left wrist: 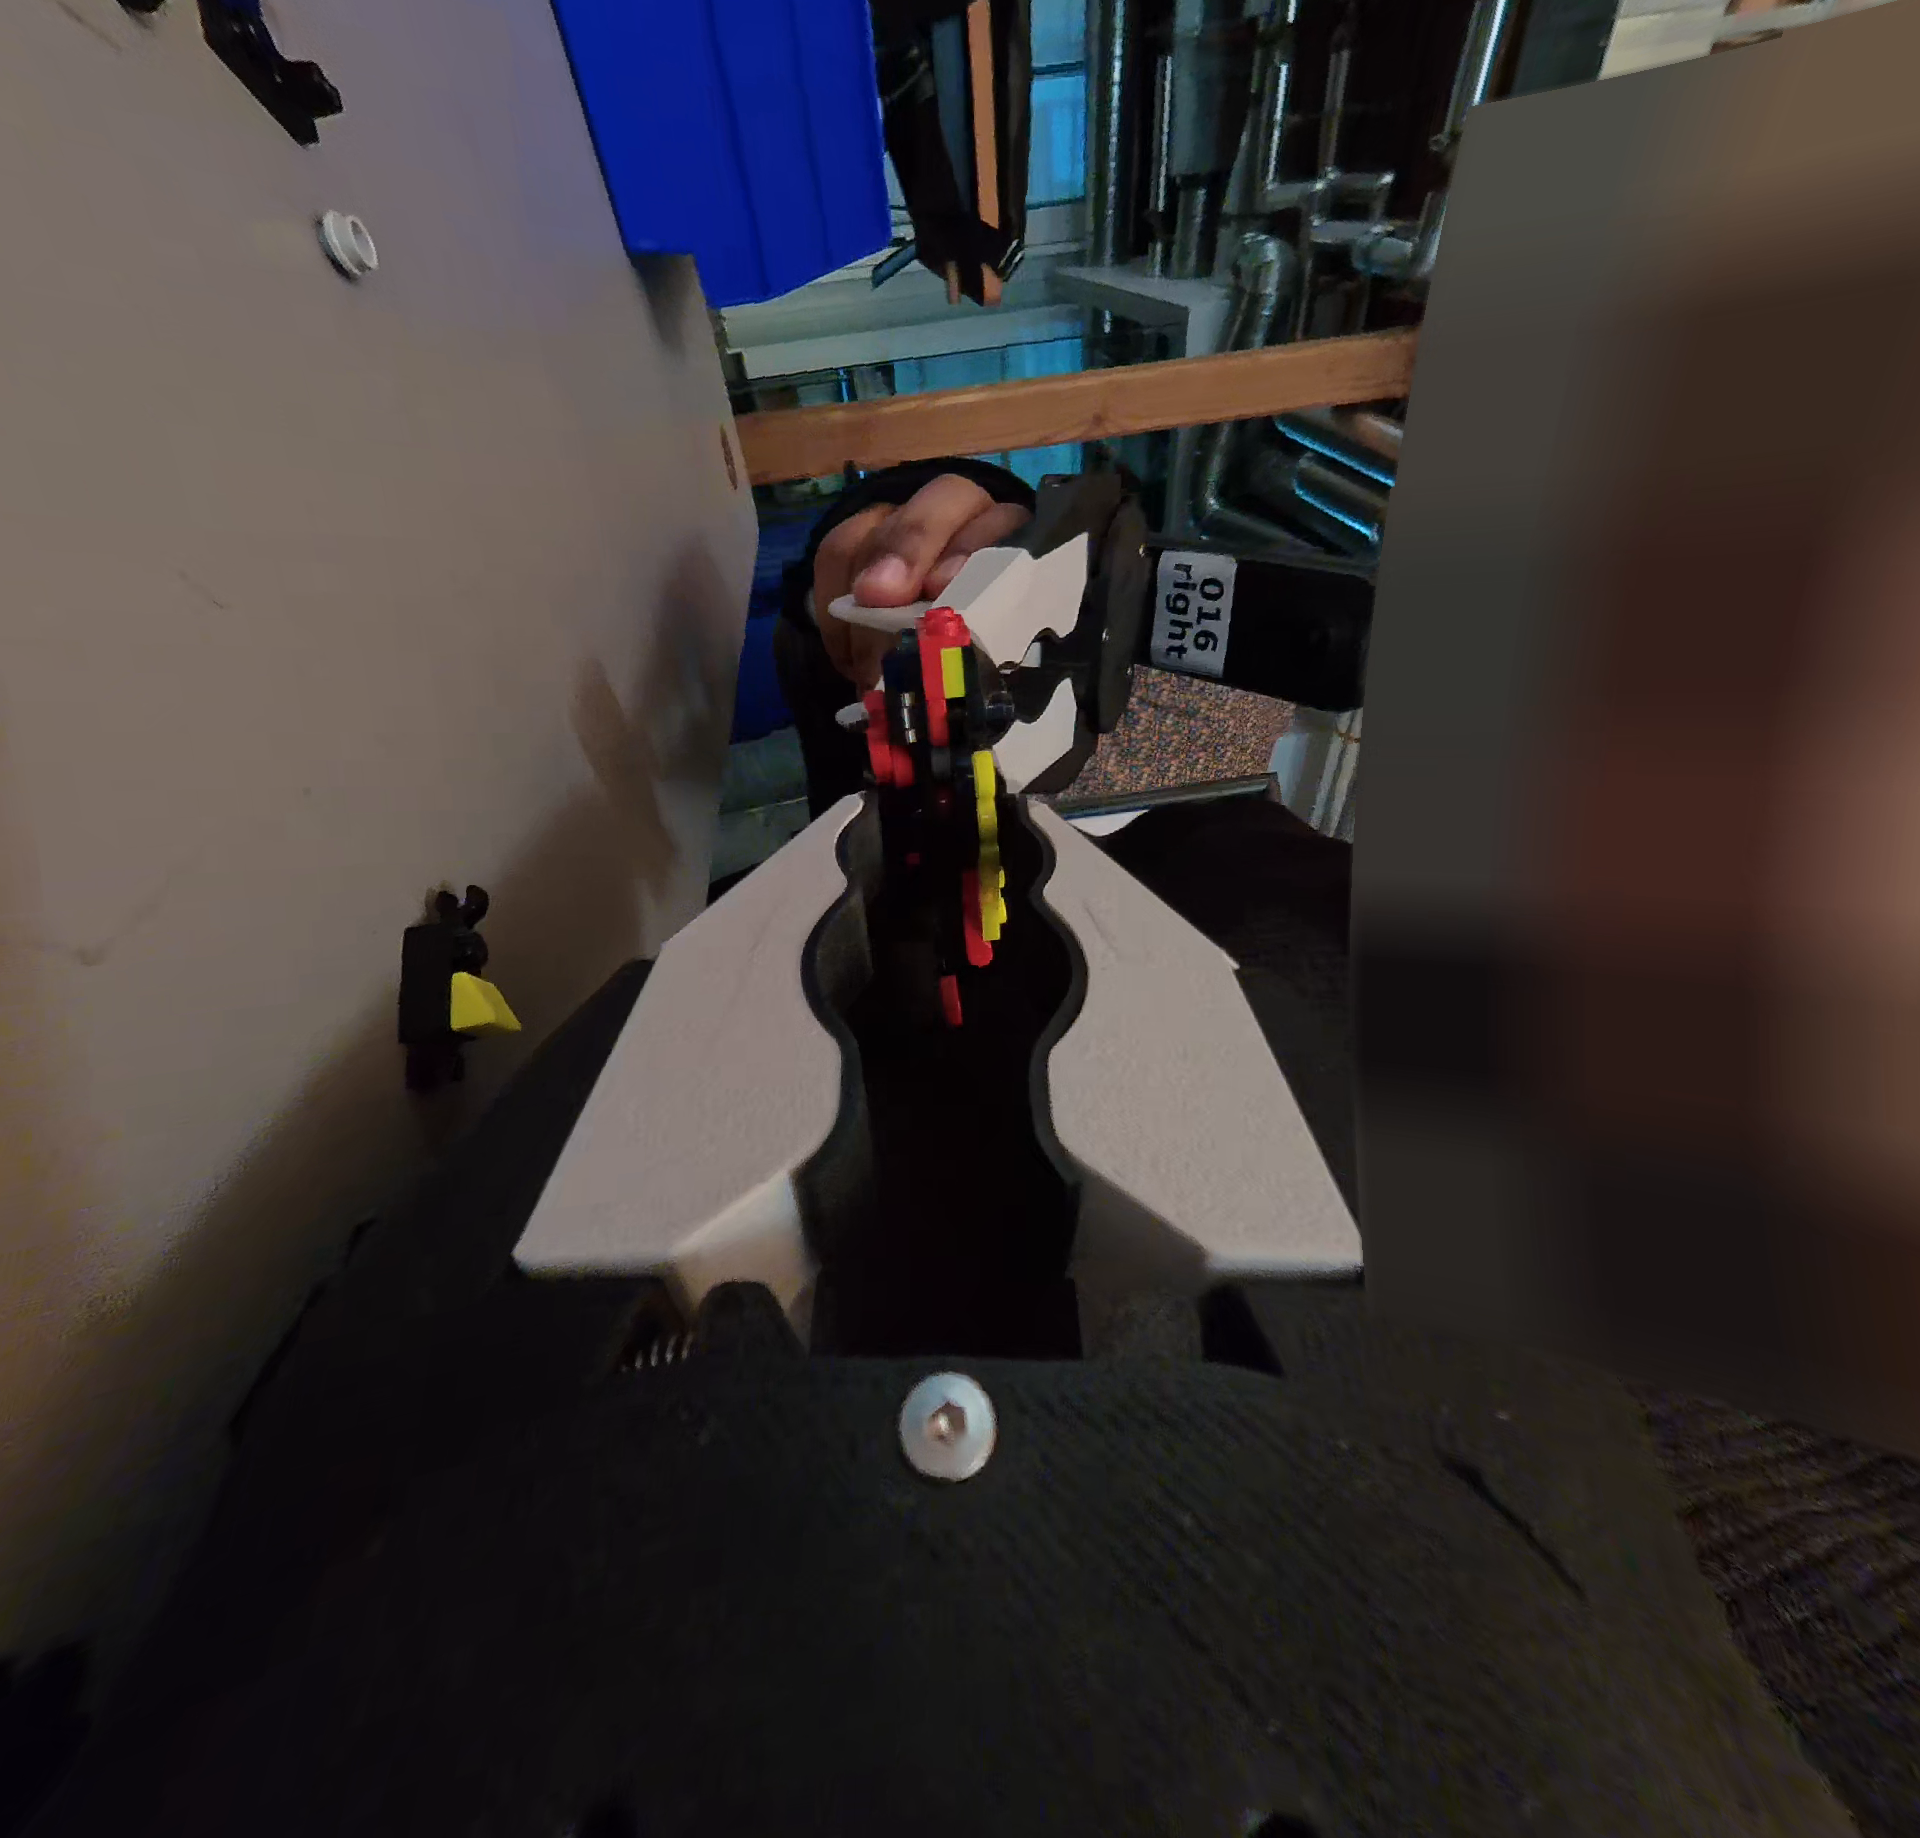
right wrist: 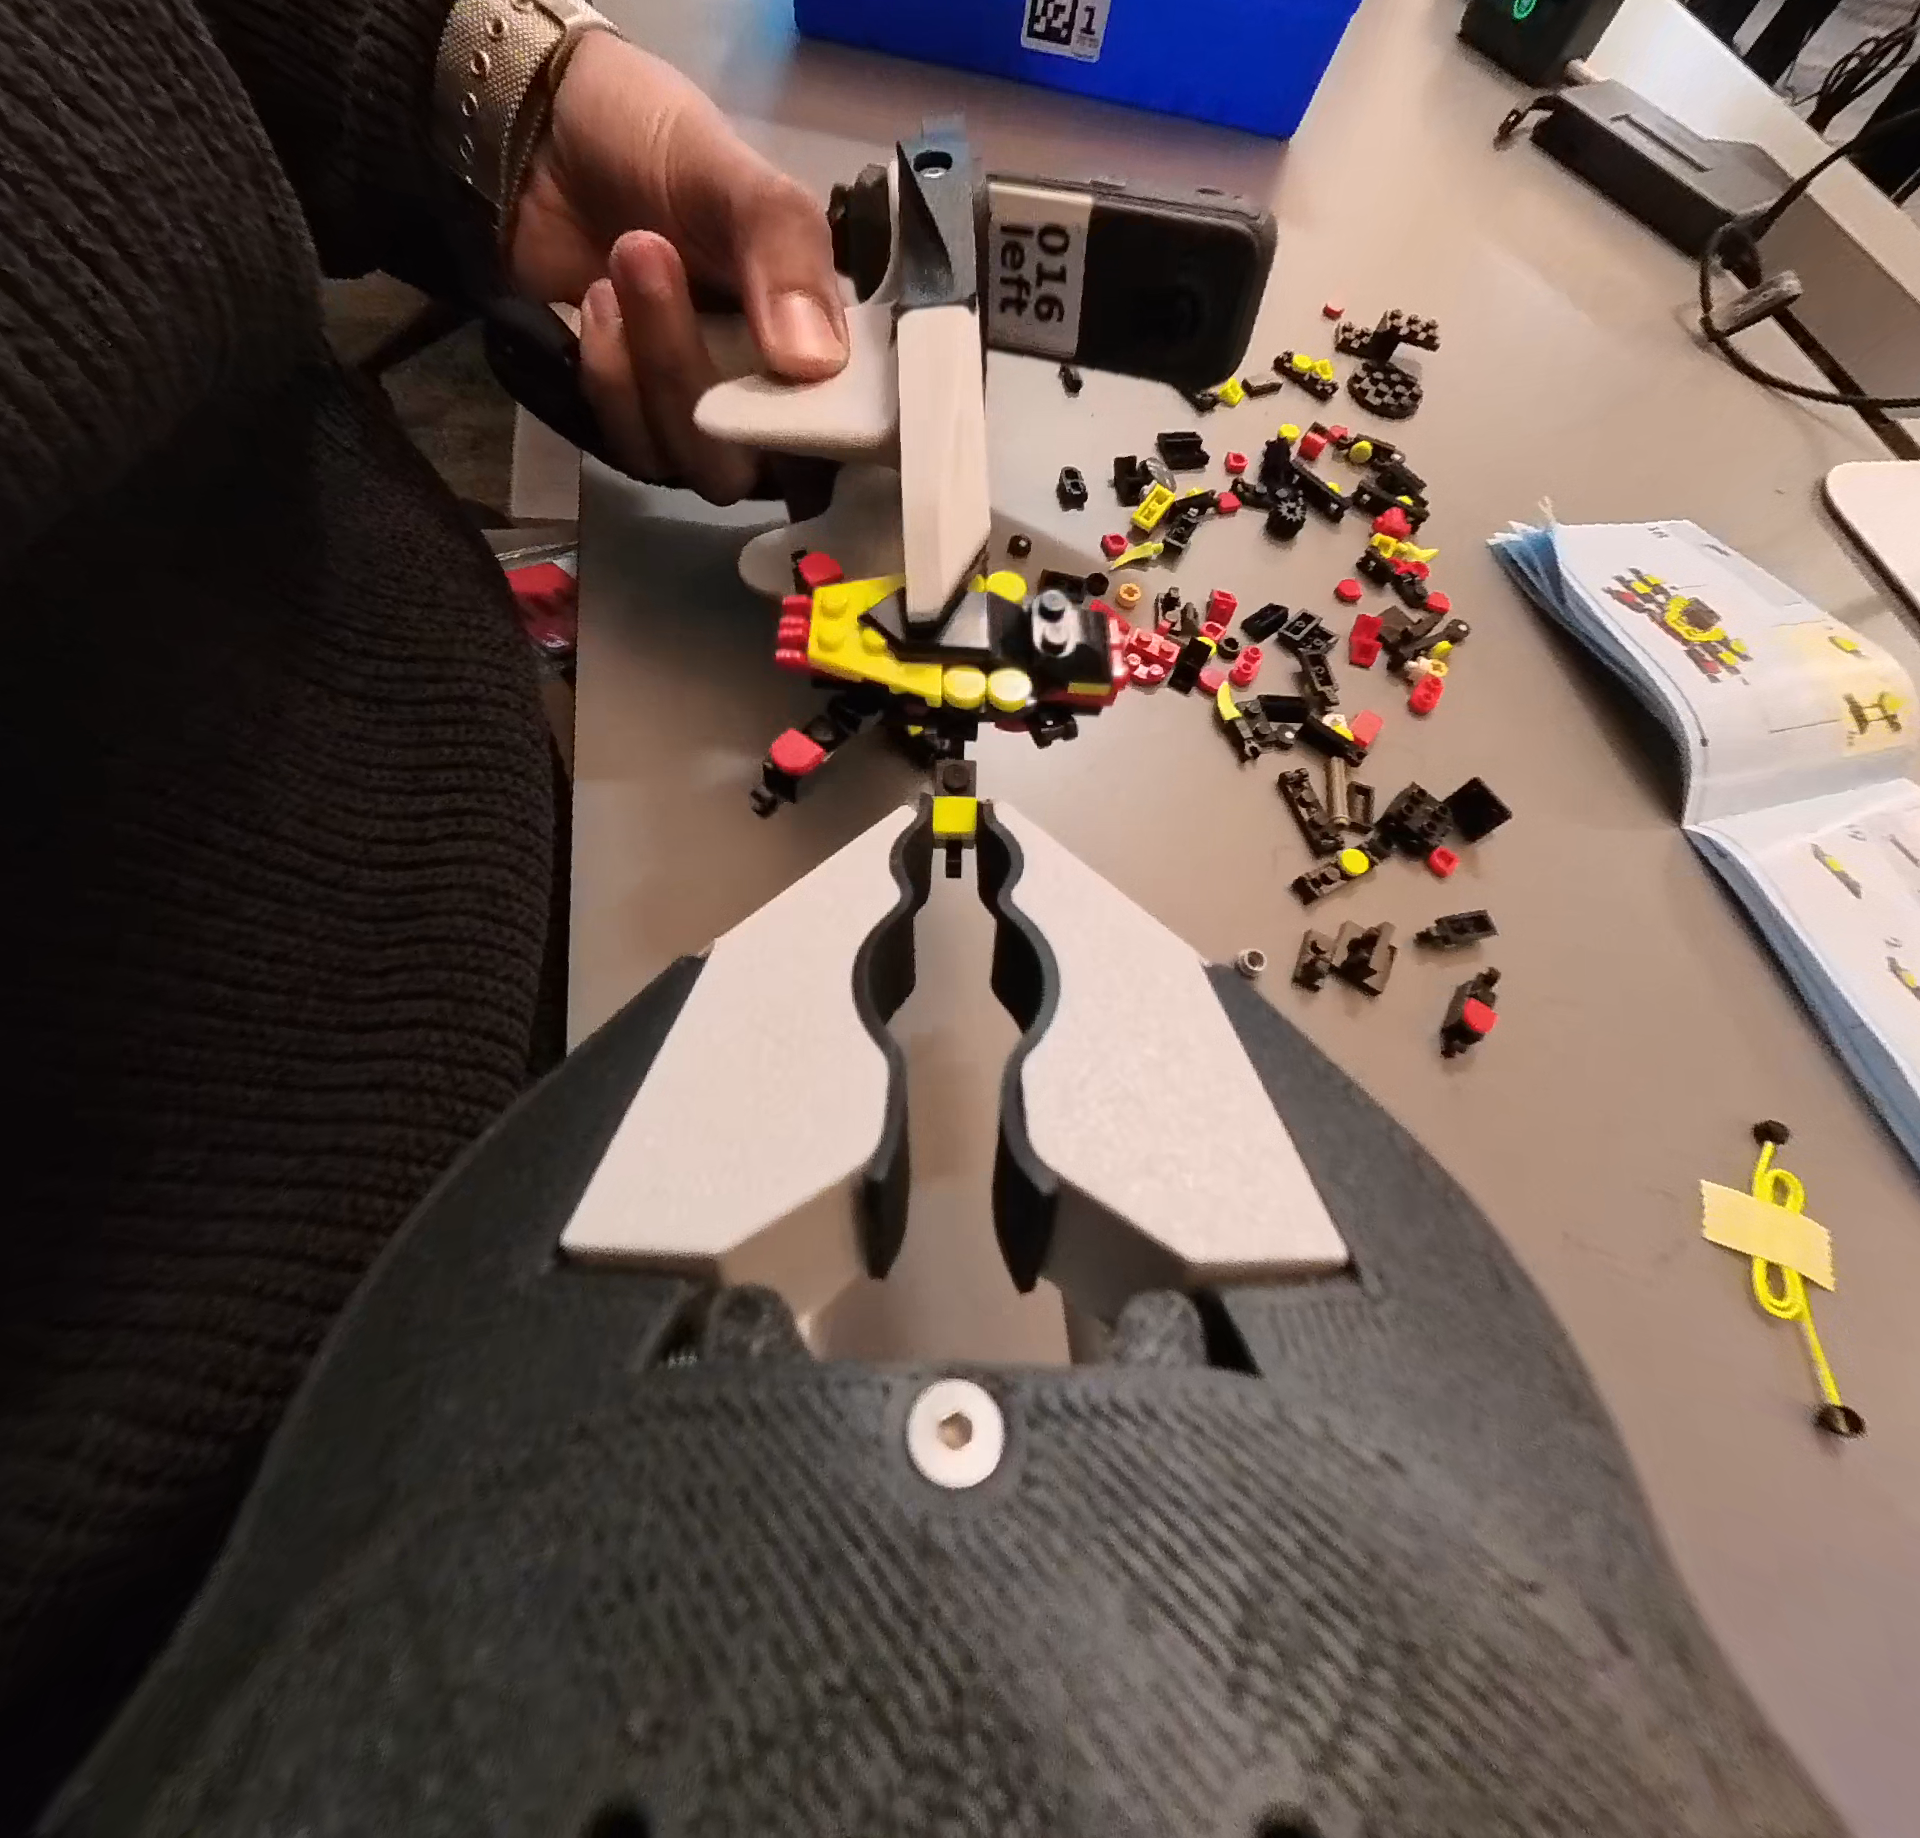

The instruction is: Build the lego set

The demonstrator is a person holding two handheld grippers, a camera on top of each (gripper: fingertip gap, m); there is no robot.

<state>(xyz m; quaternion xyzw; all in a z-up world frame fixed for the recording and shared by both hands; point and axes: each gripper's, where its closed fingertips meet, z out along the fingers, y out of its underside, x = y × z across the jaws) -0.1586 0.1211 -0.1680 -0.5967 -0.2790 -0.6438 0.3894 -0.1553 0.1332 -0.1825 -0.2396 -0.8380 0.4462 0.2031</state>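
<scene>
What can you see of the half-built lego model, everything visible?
The half-built yellow, red and black plastic lego model is held above the grey table, roughly level. Parts: a yellow wedge plate, red studs at one end, a black block with a grey pin, and round yellow studs along the side. The left tool is shut on its body; the right tool pinches a small yellow-and-black limb piece below it.

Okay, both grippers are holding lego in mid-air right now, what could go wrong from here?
1. The right gripper pinches only a small yellow-and-black limb piece at its jaws' tips; pushing it in could make it twist or pop out.
2. The left gripper holds the half-built model above the table; a hard push may snap off a dangling leg.
3. Anything dropped would land near the loose bricks and be hard to find.
</scene>
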